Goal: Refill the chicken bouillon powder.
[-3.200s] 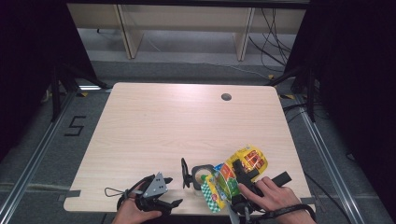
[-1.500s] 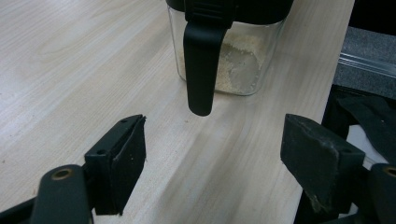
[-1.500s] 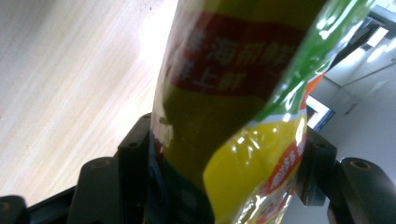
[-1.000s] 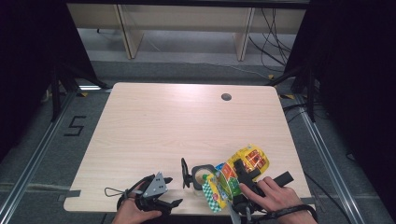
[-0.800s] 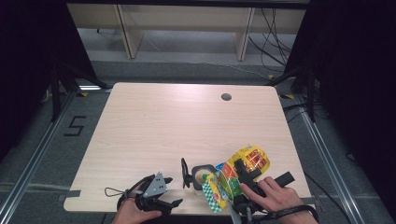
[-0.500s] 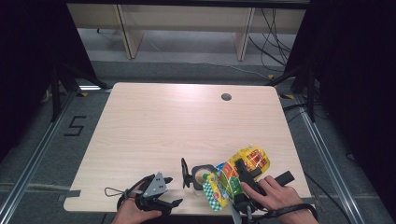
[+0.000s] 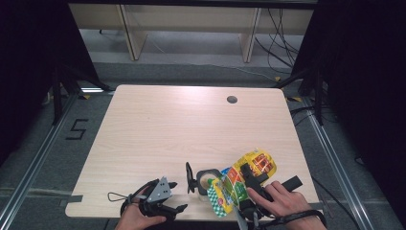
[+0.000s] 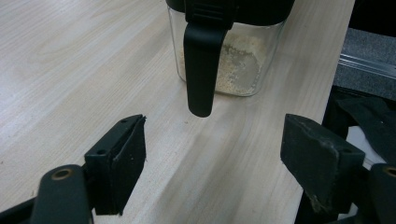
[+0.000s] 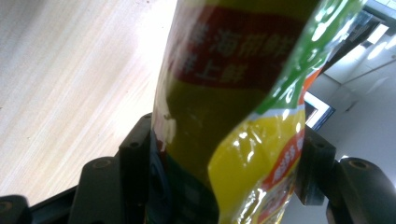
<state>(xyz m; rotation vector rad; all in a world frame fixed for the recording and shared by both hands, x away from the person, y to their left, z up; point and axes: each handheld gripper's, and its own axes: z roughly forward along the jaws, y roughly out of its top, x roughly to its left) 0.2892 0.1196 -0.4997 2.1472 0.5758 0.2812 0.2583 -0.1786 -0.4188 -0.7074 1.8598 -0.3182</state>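
Two claws work low in the frame: right claw [image 7: 249, 175] clenched on the yellow packet [image 7: 244, 175], left claw [image 8: 212, 163] released before the clear jar [image 8: 224, 60] on the tabletop [image 7: 191, 124].

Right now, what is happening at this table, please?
A person works at the near edge of the table with a claw in each hand. The right claw is shut on a colourful packet, tipped over a clear jar with a little pale powder in the bottom. The left claw is open on the table, pointing at the jar's black handle without touching it.
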